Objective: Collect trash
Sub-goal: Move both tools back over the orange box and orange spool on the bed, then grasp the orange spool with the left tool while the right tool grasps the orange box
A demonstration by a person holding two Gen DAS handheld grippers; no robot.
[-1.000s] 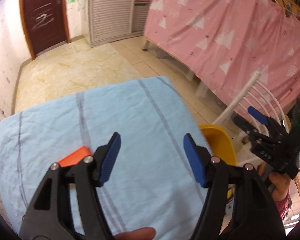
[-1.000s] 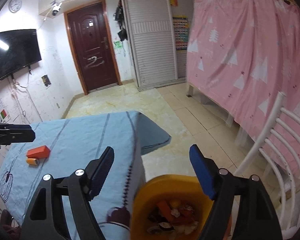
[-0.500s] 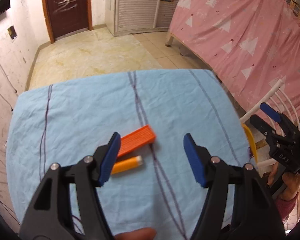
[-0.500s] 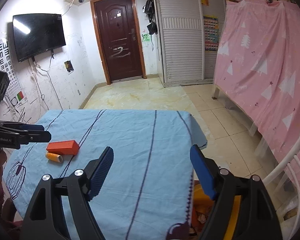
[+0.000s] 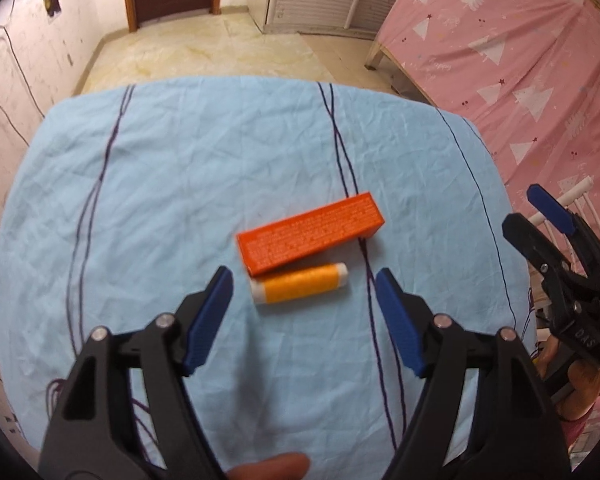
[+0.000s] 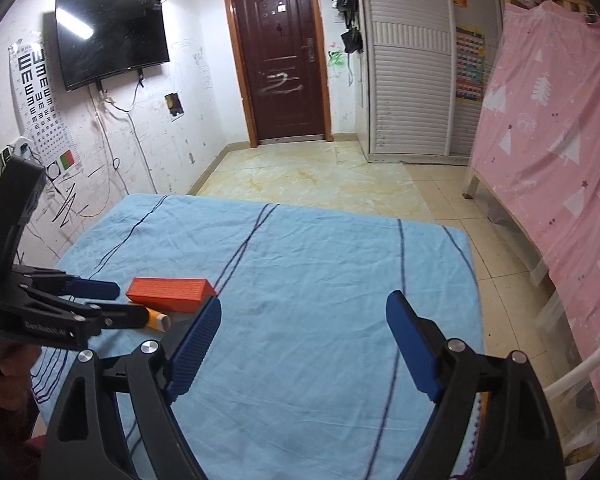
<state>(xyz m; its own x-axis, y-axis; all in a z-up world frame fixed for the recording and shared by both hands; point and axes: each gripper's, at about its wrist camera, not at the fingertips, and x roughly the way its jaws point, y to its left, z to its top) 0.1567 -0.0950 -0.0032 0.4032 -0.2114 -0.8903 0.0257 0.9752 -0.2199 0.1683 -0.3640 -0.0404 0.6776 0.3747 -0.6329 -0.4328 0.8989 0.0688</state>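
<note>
An orange box [image 5: 310, 232] lies on the light blue tablecloth [image 5: 160, 160], and a yellow tube with white ends [image 5: 300, 282] lies right beside it. My left gripper [image 5: 303, 276] hovers over the tube, pointing steeply down. Its jaws are opening, one on each side of the tube, and neither pad touches it. In the right wrist view the box [image 6: 168, 290] and tube [image 6: 160, 320] sit at the table's left, with the left gripper [image 6: 126, 303] over them. My right gripper [image 6: 304, 302] hangs above bare cloth [image 6: 320, 260], its jaws opening with nothing between them; the left wrist view shows this right gripper [image 5: 520, 206] off the table's right edge.
A white chair [image 6: 580, 372] stands at the table's right side. A pink curtain [image 6: 560, 140] runs along the right. Tiled floor [image 6: 320, 172] lies beyond the table's far edge, with a dark door [image 6: 280, 60] and a wall television [image 6: 112, 40] behind.
Both views swung left, away from the yellow bin and onto the table. The box and tube came in under the left gripper. Both grippers' jaws stand wider.
</note>
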